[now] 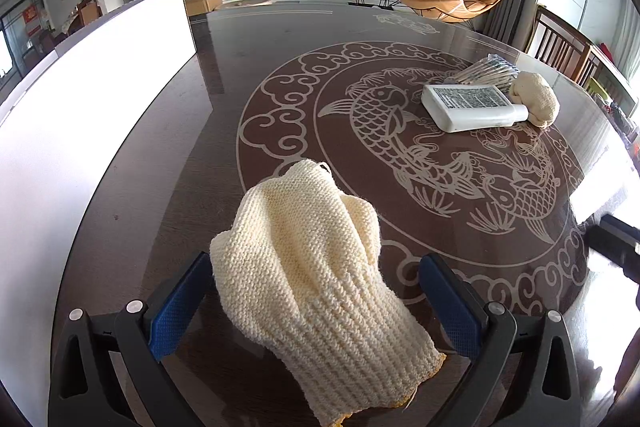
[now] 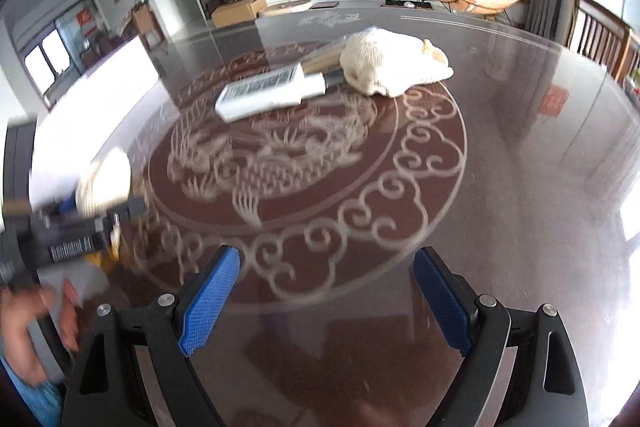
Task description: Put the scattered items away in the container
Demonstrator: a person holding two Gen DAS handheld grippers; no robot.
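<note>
Your left gripper point(image 1: 316, 307) is spread, knit cloth point(image 1: 316, 267) lying between its pads untouched, long axis running away from you. Container point(image 1: 92, 99) sits left. Right gripper point(image 2: 326, 299) is spread, empty; bottle point(image 2: 272, 91) lies well ahead on the tabletop point(image 2: 500, 167).

- My left claw point(image 1: 316, 291) hangs over the near part of the table point(image 1: 208, 131), and a knitted cloth point(image 1: 320, 283) lies between its fingers.
- The container point(image 1: 96, 107) stands on the table to my left.
- Far right on the table lies a flat bottle point(image 1: 472, 105); a bundle of sticks point(image 1: 490, 69) lies just behind it, and a second cloth point(image 1: 536, 99) touches its right end.
- My right claw point(image 2: 326, 291) hangs over bare table, nothing between its fingers, the bottle well ahead of it.
</note>
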